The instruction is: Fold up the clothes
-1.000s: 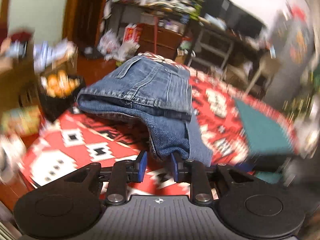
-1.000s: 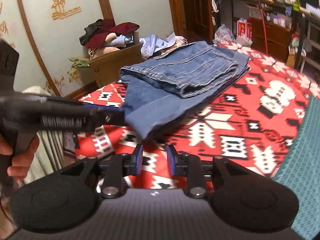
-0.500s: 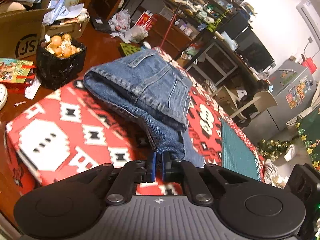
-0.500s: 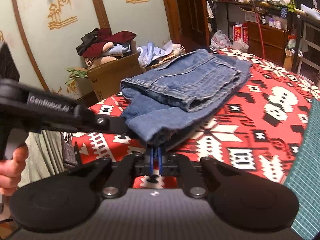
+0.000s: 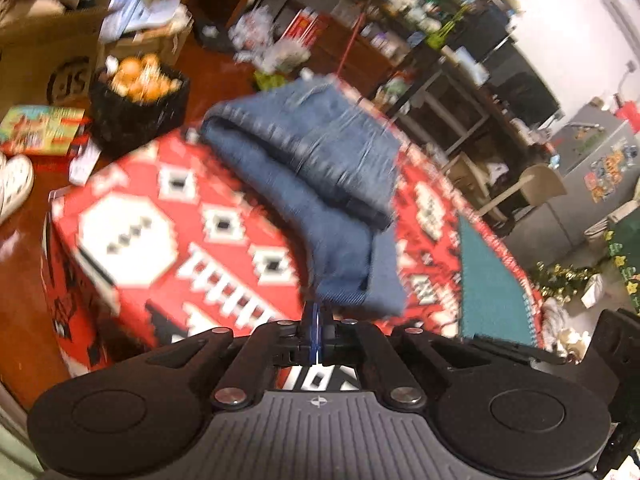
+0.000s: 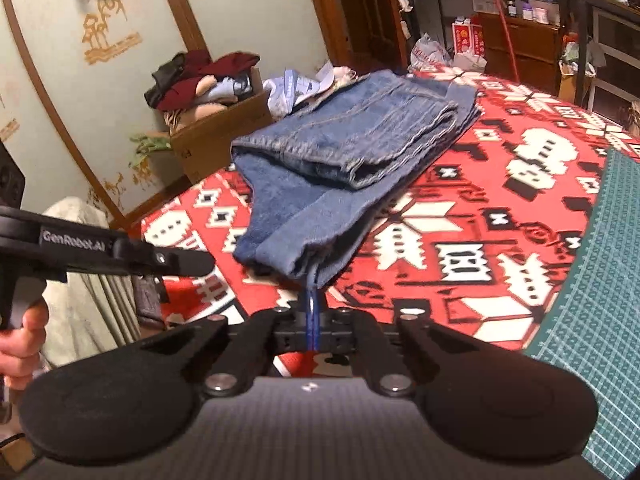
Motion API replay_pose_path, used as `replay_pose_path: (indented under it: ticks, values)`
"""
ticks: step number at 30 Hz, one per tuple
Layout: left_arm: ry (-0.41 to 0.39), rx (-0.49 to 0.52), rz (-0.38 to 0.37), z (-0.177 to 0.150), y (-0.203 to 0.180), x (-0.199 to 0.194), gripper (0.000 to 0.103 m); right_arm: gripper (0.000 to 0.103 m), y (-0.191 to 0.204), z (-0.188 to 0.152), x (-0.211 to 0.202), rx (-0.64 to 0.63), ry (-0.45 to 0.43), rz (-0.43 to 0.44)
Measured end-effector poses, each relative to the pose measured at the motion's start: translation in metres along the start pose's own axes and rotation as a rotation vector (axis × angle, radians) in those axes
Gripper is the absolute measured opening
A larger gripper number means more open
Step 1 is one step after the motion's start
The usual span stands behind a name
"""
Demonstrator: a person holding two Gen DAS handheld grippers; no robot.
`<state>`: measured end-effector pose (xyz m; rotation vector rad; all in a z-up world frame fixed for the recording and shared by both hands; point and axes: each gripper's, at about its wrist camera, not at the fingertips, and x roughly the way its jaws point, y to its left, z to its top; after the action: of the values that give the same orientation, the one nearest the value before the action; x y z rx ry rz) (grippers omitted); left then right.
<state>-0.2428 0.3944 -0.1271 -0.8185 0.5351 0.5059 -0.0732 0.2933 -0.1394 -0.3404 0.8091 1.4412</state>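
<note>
A pair of blue jeans (image 5: 320, 160) (image 6: 360, 148) lies folded on the red patterned tablecloth (image 5: 160, 240) (image 6: 480, 220), its near end lifted off the cloth. In the left wrist view my left gripper (image 5: 316, 320) is shut, its blue pads pinching the lower edge of that near end. The right wrist view has my right gripper (image 6: 311, 308) shut on the other corner of the same end. The left gripper's black body (image 6: 120, 248) reaches in from the left beside the denim, held by a hand (image 6: 20, 332).
A green cutting mat (image 5: 492, 280) (image 6: 600, 280) covers the table to the right of the jeans. On the floor stand a black crate of oranges (image 5: 138, 96) and a cardboard box of clothes (image 6: 216, 120). Cluttered shelves and chairs lie beyond the table.
Both grippers went from open to shut on the near end of the jeans. That end now hangs a little off the cloth, and the left wrist view has rolled.
</note>
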Motion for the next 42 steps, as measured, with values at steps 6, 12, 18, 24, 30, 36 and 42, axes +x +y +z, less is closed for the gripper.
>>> replay_pose_path:
  ticks: [6,12,18,24,30,36,42]
  values:
    - [-0.046,0.087,-0.04,0.03,-0.021,0.024,0.001,0.001,0.001,0.03,-0.01,0.007,-0.086,0.002]
    - [0.035,0.128,-0.002,0.024,-0.018,0.057,0.0,0.001,0.006,0.037,0.036,0.012,-0.015,0.002]
    - [0.067,0.144,0.013,0.012,-0.013,0.056,0.002,0.001,0.01,0.021,0.04,-0.011,-0.022,0.005]
    - [0.046,0.159,0.02,0.015,-0.023,0.046,0.002,0.002,0.007,0.014,0.029,0.019,-0.008,0.017]
    - [-0.026,0.191,-0.005,0.037,-0.039,0.041,0.002,0.003,-0.003,0.036,0.016,0.043,-0.077,0.01]
    - [-0.053,0.208,-0.004,0.083,-0.047,0.069,0.002,0.003,-0.025,0.086,0.022,0.022,-0.143,-0.032]
    - [-0.044,0.222,0.039,0.137,-0.047,0.113,0.002,0.003,-0.076,0.141,0.06,0.078,-0.158,-0.066]
